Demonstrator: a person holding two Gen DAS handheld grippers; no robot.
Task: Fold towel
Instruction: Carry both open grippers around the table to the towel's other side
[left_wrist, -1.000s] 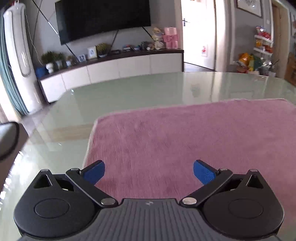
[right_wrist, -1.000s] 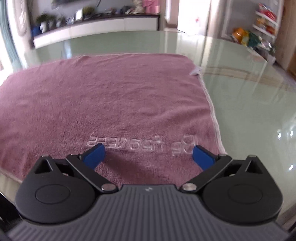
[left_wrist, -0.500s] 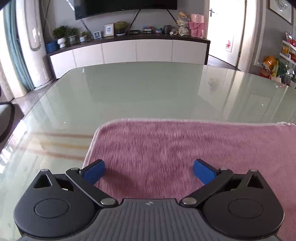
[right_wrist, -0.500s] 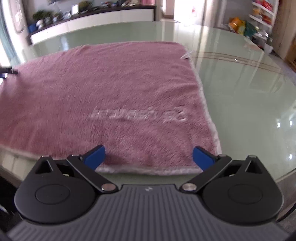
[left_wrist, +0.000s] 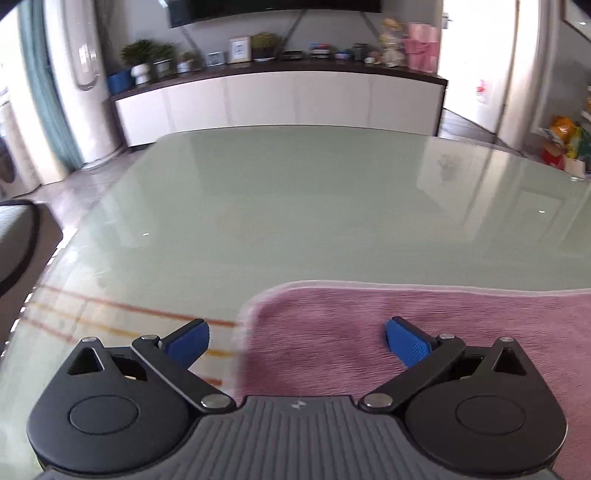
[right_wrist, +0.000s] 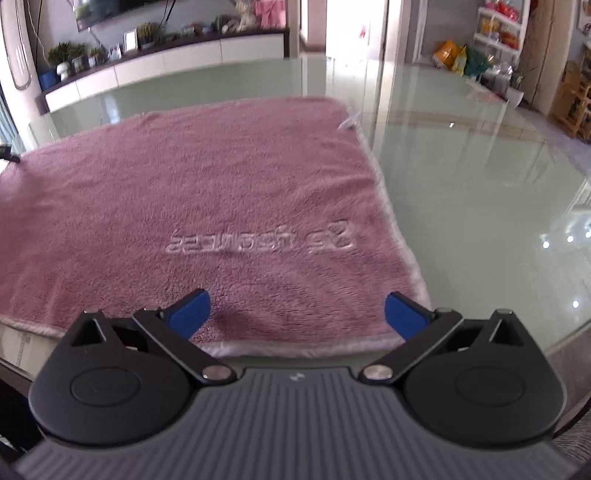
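One pink towel (right_wrist: 207, 192) flat on glass table (right_wrist: 480, 206), both grippers' fingers (left_wrist: 186, 341) spread

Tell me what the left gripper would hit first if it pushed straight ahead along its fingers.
Probably the pink towel: the open left gripper straddles its left edge. Height above it is unclear; if it clears the cloth, only bare glass table lies ahead.

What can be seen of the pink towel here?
The pink towel is plush, fleecy fabric with a paler bound hem and raised embossed lettering, too blurred to read. It lies spread flat and unfolded on the glossy green glass table, its near edge close to the table rim, a small tag at its far right corner. The right tongs hover open over its near right corner; the left tongs hang open, straddling its left edge. Neither visibly grips it.
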